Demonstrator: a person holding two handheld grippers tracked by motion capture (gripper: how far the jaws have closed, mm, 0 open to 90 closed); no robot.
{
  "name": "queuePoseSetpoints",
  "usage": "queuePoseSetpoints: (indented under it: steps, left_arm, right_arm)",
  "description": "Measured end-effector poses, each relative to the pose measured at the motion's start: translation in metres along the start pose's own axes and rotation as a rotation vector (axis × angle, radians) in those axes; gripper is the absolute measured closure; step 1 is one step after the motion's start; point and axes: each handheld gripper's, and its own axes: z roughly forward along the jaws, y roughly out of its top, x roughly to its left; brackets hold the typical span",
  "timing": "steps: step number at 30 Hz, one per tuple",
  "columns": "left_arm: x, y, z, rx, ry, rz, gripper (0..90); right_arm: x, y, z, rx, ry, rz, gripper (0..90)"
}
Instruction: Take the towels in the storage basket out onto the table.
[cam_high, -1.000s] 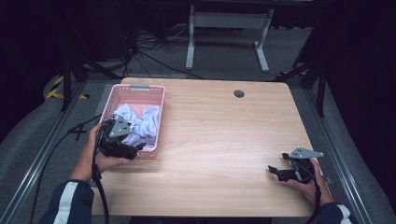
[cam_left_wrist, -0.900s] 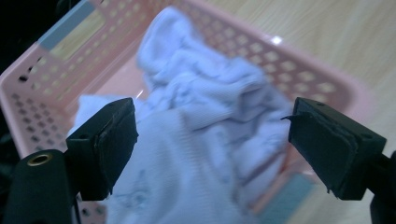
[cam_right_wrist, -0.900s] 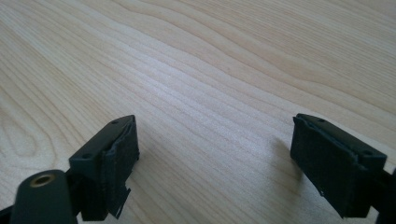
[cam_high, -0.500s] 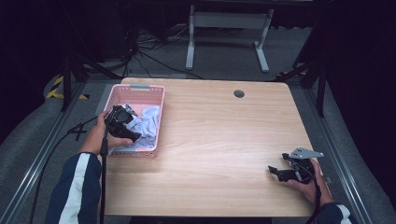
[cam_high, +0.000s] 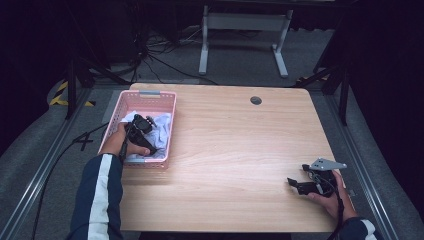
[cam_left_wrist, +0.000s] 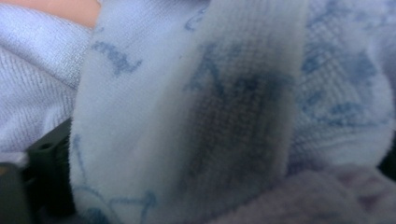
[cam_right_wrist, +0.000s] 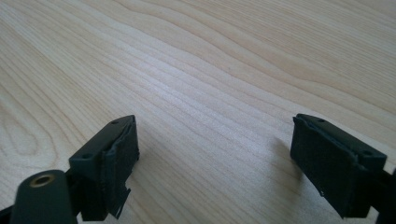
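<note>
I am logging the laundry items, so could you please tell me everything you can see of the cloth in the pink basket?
The cloth is a crumpled pile of pale bluish-white fabric inside the pink basket, at the table's far left. Close up it looks soft and fleecy, with faint blue printed marks and a folded band across the front. The left hand-held gripper is pushed down into it; whether its jaws have closed on the fabric cannot be told.

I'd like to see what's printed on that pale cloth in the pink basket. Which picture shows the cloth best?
The left gripper view: the cloth sits right at the lens, showing its weave and blurred blue markings. The high view shows it small and crumpled in the basket, partly behind the left gripper. The right gripper view looks at the table.
</note>
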Motion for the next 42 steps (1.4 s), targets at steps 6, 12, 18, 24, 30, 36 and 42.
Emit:
queuePoseSetpoints:
  steps: [6, 12, 18, 24, 30, 36, 42]
  left_arm:
    - [0.003, -0.004, -0.007, -0.055, -0.008, -0.014, 39.9]
    - [0.001, -0.005, -0.01, -0.067, 0.04, 0.0, 55.6]
    - [-0.001, -0.009, -0.023, -0.137, 0.13, -0.024, 62.5]
    - [0.0, -0.022, -0.057, -0.337, 0.173, -0.078, 64.5]
    - [0.004, -0.038, -0.095, -0.562, 0.153, -0.157, 65.0]
    - [0.002, -0.046, -0.132, -0.688, 0.16, -0.174, 65.0]
    - [-0.003, -0.043, -0.156, -0.735, 0.165, -0.155, 65.0]
  right_arm:
    - [0.0, 0.0, 0.0, 0.0, 0.0, 0.0, 15.6]
    - [0.0, 0.0, 0.0, 0.0, 0.0, 0.0, 15.6]
    - [0.0, 0.0, 0.0, -0.001, -0.001, -0.003, 15.6]
    - [0.0, -0.001, -0.001, -0.001, 0.001, -0.003, 15.6]
    - [0.0, -0.001, -0.001, -0.001, 0.001, -0.002, 15.6]
    - [0.0, -0.001, -0.001, -0.001, 0.001, -0.002, 15.6]
    - [0.0, -0.001, -0.001, -0.001, 0.0, -0.002, 15.6]
